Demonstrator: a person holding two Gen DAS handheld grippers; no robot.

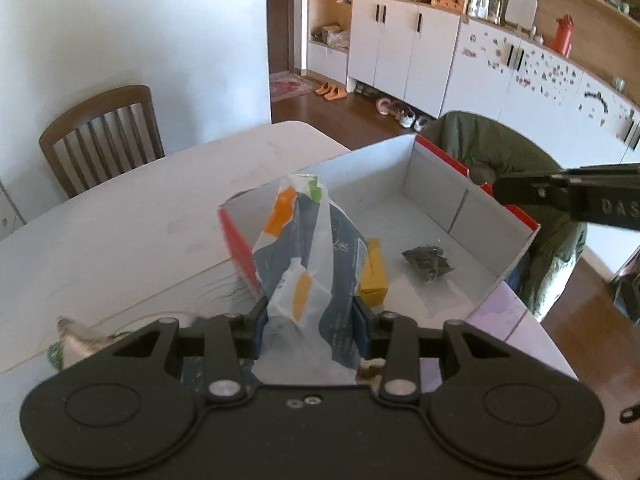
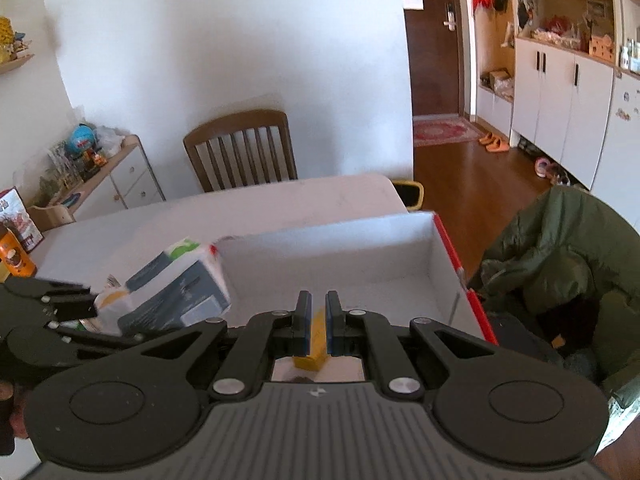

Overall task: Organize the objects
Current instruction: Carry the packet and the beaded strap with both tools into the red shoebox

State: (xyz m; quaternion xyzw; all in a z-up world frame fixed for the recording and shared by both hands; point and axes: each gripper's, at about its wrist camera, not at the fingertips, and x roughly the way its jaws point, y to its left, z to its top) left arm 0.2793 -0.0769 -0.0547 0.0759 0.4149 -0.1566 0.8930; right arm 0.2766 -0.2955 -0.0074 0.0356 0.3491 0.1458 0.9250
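Observation:
My left gripper (image 1: 310,312) is shut on a soft pack (image 1: 316,240) printed white, dark blue, orange and green. It holds the pack upright over the near left corner of an open white box with red edges (image 1: 436,184). Inside the box lie a small yellow carton (image 1: 374,276) and a dark crumpled packet (image 1: 426,264). My right gripper (image 2: 318,308) hovers above the box with its jaws nearly together and nothing between them. Through the slit I see the yellow carton (image 2: 314,344) lying below. The right wrist view shows the pack (image 2: 176,288) in my left gripper (image 2: 92,300) at the left.
The box rests on a white table (image 1: 120,220) near its right edge. A wooden chair (image 1: 104,136) stands at the far side, and a green jacket (image 2: 560,264) hangs over a chair to the right. An orange bottle (image 2: 16,258) stands at the table's left.

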